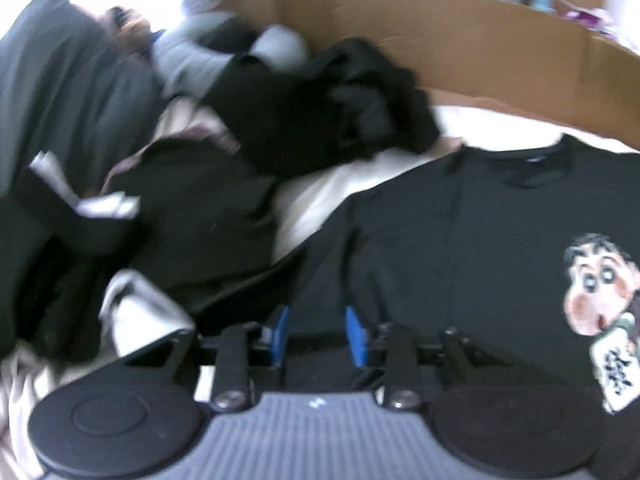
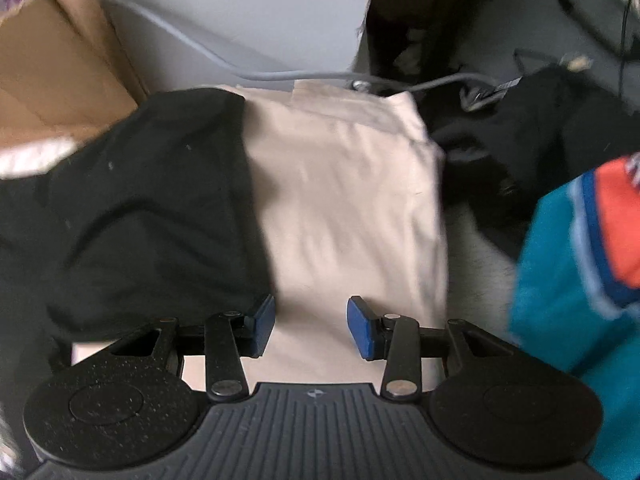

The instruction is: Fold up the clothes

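Observation:
A black T-shirt point(image 1: 460, 240) with a cartoon print point(image 1: 600, 292) lies flat, collar at the far side, on a white sheet point(image 1: 320, 196). My left gripper point(image 1: 318, 332) hovers over the shirt's left part with its blue pads apart and nothing pinched between them. In the right wrist view, my right gripper point(image 2: 311, 328) stands open above a beige cloth point(image 2: 348, 200). Its left pad is at the edge of a black garment point(image 2: 140, 200) that overlaps the beige cloth. Both views are blurred.
A pile of crumpled dark clothes point(image 1: 240, 160) fills the left side, and a cardboard sheet point(image 1: 440, 40) stands behind the shirt. Beside the right gripper are a teal and orange garment point(image 2: 580, 260), more dark clothes point(image 2: 540, 120), a grey cable point(image 2: 240, 72) and cardboard point(image 2: 52, 80).

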### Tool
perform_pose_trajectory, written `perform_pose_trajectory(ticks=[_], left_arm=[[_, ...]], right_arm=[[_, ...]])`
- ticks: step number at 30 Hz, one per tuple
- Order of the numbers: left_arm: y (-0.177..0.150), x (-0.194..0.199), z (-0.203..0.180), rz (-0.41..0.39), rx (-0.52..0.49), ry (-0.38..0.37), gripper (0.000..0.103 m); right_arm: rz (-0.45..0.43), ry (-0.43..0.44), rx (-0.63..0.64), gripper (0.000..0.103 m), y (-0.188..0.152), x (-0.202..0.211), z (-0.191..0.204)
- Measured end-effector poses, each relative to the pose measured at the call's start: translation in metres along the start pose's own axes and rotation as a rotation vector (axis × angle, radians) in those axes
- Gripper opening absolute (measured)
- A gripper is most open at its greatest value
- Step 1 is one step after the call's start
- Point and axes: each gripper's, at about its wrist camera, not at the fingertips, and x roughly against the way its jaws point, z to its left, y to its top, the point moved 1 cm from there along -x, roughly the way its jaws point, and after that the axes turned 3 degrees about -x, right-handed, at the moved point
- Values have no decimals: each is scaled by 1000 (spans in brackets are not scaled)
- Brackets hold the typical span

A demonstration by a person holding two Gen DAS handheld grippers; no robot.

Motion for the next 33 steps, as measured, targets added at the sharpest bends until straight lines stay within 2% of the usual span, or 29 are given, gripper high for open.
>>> perform_pose_trajectory(ticks=[3,10,15,18,23,28,33], left_arm=[[-16,-1,6,5,32,-9,32],[-47,14,6,33,83,-58,32],[-62,57,5,46,103,-78,32],[-70,89,7,43,116,-78,32],[-88,141,8,44,137,-77,33],[-116,172,9,57,171,-91,35],[-155,176,8,90,204,-106,35]], right_arm=[[-7,-2,4,47,-5,11,-8],[-68,91,85,47,-14,61,-12],[-121,188,141,48,-7,117,-18],[-169,216,204,48,-2,155,-22],[-225,280,238,48,-4,212,-32],[-233,359,258,48,-42,245,-33],[-187,419,229,48,-105,240,-27]])
